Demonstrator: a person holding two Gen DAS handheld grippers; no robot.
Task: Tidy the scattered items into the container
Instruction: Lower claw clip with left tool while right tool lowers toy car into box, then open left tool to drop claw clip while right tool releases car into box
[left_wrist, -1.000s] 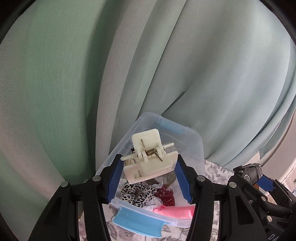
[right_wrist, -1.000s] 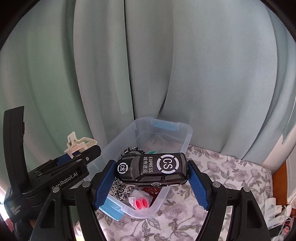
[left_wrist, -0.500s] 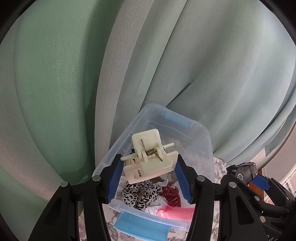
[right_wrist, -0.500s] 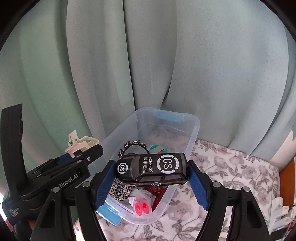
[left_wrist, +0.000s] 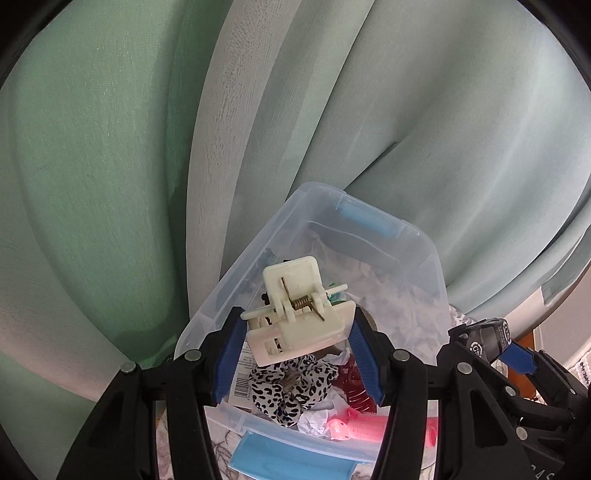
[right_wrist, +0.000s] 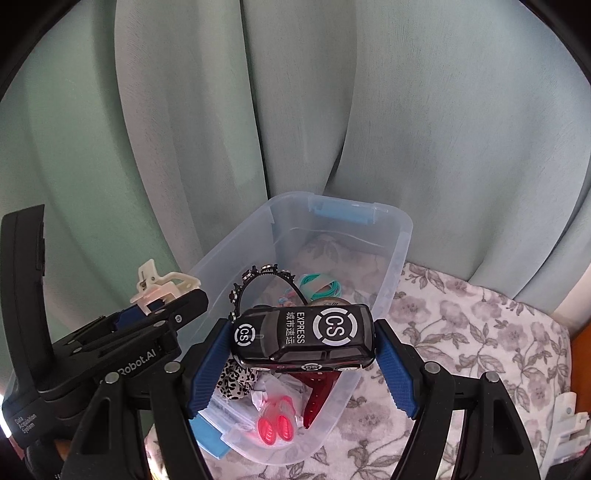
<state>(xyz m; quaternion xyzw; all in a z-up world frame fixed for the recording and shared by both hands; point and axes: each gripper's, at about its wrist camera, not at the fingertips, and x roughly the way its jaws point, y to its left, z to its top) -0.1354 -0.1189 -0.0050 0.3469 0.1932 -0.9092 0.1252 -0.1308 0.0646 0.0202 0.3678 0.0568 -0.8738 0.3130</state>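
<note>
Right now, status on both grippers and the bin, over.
Left gripper shut on cream clip, over bin. Right gripper shut on black toy car, also over bin. Bin part full; drop path clear.

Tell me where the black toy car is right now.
The black toy car is clamped lengthwise in the right claw, held above the near end of the clear plastic bin; the left claw is beside it.

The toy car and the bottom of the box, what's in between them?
In the right wrist view, the toy car hangs over the clear box; beneath it lie a red clip and leopard-print fabric.
</note>
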